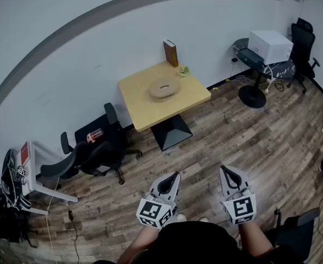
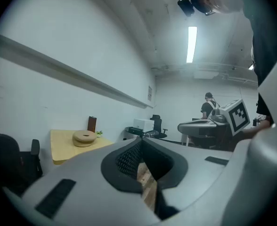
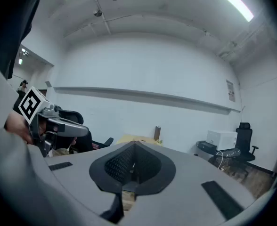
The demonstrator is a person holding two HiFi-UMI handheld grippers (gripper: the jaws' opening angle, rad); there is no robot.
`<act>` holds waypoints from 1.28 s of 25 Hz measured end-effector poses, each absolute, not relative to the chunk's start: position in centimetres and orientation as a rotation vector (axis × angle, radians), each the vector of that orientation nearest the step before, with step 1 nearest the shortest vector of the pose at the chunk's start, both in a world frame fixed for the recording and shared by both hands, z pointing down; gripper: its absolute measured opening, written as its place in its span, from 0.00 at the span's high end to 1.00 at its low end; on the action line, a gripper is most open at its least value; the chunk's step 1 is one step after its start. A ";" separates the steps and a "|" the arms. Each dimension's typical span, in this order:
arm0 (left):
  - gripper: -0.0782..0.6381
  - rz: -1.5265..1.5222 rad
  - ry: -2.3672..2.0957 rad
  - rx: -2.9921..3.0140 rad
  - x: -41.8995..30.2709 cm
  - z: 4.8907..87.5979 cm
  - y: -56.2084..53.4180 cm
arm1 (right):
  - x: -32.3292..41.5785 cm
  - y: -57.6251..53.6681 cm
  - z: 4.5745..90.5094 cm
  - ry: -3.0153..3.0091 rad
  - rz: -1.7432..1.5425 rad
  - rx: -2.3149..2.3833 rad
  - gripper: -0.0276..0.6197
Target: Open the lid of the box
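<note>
The left gripper (image 1: 174, 178) and the right gripper (image 1: 228, 172) are side by side at the bottom of the head view, held out over the wood floor (image 1: 244, 131). Both are clenched tight, with nothing between their jaws. They are well apart from the table and the things on it. At 10 o'clock from them stand black chairs (image 1: 98, 150). Straight ahead at 12 o'clock is the yellow table (image 1: 142, 111). The round box (image 1: 163, 92) sits in the middle of the table top, with its lid (image 1: 162, 84) on. Behind the box, at the table's far edge by the wall, a brown book (image 1: 171, 53) stands up. A little plant (image 1: 183, 70) is just beside it. Far off at 2 o'clock is a white machine (image 1: 269, 44).
</note>
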State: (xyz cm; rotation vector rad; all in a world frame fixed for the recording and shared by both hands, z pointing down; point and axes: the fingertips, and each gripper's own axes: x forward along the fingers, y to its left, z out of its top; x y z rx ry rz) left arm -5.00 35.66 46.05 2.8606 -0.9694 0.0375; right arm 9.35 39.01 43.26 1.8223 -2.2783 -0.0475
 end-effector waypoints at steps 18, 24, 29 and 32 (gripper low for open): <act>0.87 0.019 -1.027 2.876 -11.6 45.2 35.8 | 4.2 37.7 43.1 -2.331 0.004 1.831 0.93; 0.87 0.017 -1.026 2.873 -14.4 45.3 34.5 | 2.1 35.8 43.7 -2.336 0.036 1.859 0.92; 0.87 0.023 -1.037 2.845 -16.8 46.3 33.9 | -0.1 34.9 44.6 -2.325 0.055 1.828 0.88; 0.87 0.014 -1.045 2.829 -17.7 46.7 33.5 | -1.4 34.5 44.9 -2.319 0.040 1.779 0.82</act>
